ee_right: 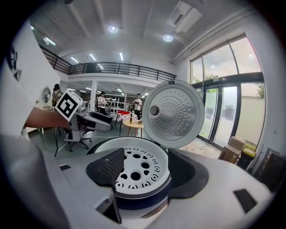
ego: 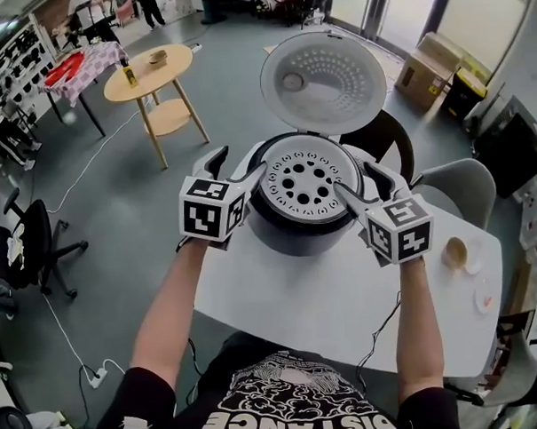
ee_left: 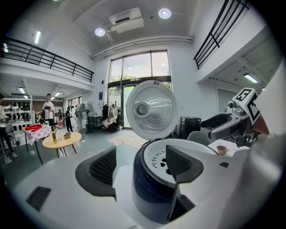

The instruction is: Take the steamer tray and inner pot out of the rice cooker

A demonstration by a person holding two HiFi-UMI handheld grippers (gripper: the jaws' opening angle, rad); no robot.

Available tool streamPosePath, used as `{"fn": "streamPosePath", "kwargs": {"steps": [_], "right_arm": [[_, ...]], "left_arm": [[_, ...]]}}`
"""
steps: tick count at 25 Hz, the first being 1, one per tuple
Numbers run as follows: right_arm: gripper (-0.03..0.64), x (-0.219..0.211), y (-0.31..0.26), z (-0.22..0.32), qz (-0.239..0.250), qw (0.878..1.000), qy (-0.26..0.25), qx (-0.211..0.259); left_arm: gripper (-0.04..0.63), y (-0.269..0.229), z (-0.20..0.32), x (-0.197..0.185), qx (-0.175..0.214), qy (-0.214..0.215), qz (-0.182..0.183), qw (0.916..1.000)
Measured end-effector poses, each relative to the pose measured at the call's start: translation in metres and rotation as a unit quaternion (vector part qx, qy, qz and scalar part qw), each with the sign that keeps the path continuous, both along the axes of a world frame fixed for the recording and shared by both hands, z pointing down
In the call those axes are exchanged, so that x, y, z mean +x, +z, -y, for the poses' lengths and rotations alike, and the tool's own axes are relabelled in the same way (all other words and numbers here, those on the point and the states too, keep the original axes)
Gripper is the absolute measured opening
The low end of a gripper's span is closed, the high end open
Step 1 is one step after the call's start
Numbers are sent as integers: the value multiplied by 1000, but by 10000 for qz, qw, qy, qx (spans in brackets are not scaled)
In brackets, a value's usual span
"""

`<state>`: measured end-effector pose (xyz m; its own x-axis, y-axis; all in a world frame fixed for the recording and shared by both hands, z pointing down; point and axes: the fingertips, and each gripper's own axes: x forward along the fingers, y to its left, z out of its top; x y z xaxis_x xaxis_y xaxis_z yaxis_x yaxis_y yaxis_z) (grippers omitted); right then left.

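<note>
Tray (ego: pixel 306 176) is covering the cooker (ego: pixel 291 230) mouth, so the pot underneath is not showing in any of the 3 views. Left gripper (ego: pixel 241 164) and right gripper (ego: pixel 354 179) are each blocking a stretch of tray rim, so pad-to-rim contact is not resolving. Arms are covering the table's (ego: pixel 326 304) near edge. Bottle (ego: pixel 131 77) label is reading too small, and bowl (ego: pixel 454 251) contents are not resolving.

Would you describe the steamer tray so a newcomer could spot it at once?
On the white table stands a rice cooker with its lid raised. The steamer tray is the white disc in its mouth; unlike the dimpled lid, it has dark round holes.
</note>
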<state>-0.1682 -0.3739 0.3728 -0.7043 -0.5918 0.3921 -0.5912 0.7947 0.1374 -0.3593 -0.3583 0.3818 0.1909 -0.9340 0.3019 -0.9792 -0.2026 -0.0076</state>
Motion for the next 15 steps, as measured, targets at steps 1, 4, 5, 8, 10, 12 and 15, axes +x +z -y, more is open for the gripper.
{"fn": "streamPosePath", "kwargs": {"steps": [1,4,5,8,10,12,15], "right_arm": [[302,-3,0,0,-84,10000,-48,15],[302,-23,2,2,-431,9987,-262,25],[302,-29,4,3,-588,9977,-340,14],[319,-44,14,9,-1102,9925,-517,-96],[319,-58,21,15,-1376,9884,-605,-193],[319,-74,27,20,-1604,9838,-739,-293],[319,-92,40,25,-1980,9740,-970,-524]], "left_arm": [[339,0,4,-1,9,77,-4,10000],[339,2,15,-13,27,265,-30,9996],[339,3,20,-15,35,335,-53,9994],[339,6,33,-19,41,615,-120,9980],[339,8,42,-24,49,802,-157,9966],[339,9,50,-31,69,953,-166,9953],[339,11,60,-36,79,1193,-175,9927]]}}
